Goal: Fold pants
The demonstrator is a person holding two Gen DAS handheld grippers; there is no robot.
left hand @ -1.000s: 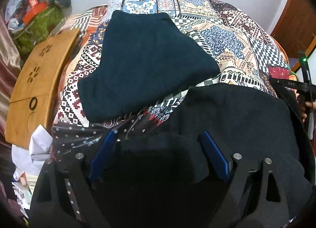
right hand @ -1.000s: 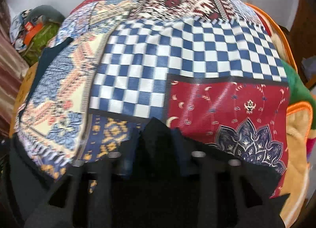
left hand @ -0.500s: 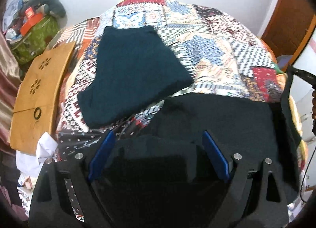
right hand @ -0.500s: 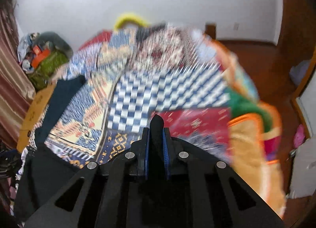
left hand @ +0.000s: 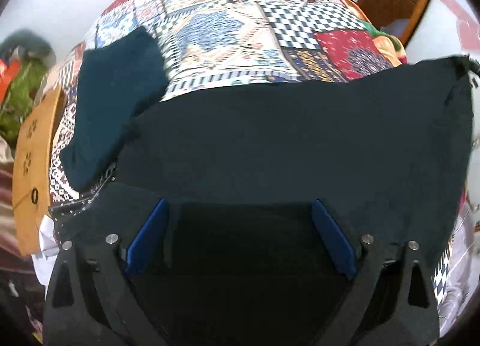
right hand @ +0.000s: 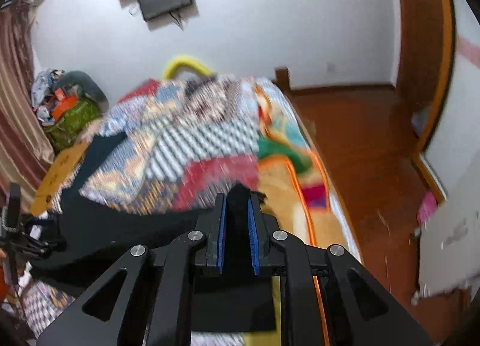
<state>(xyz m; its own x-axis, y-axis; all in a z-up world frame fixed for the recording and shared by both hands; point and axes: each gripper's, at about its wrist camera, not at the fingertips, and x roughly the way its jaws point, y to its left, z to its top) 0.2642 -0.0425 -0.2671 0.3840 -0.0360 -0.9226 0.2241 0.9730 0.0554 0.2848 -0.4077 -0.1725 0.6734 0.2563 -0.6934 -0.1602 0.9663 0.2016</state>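
Dark pants (left hand: 285, 142) are stretched in the air above a patchwork bedspread (left hand: 240, 31). My left gripper (left hand: 238, 211) has its blue pads (left hand: 330, 235) wide apart, and dark cloth fills the gap between them. My right gripper (right hand: 237, 205) is shut on a corner of the pants (right hand: 238, 211), which hang from it toward the left (right hand: 120, 232). That held corner shows at the far right of the left wrist view (left hand: 456, 67). The left gripper shows at the left edge of the right wrist view (right hand: 18, 244).
A second dark folded garment (left hand: 114, 100) lies on the bed's left side. A wooden board (left hand: 33, 166) leans beside the bed, with a green bag and clutter (right hand: 72, 115) behind it. Wooden floor (right hand: 360, 151) and a door frame (right hand: 426, 31) are to the right.
Both grippers have lifted the pants off the bed, and the cloth is now stretched wide between them. The right gripper has risen and tilted up toward the wall.
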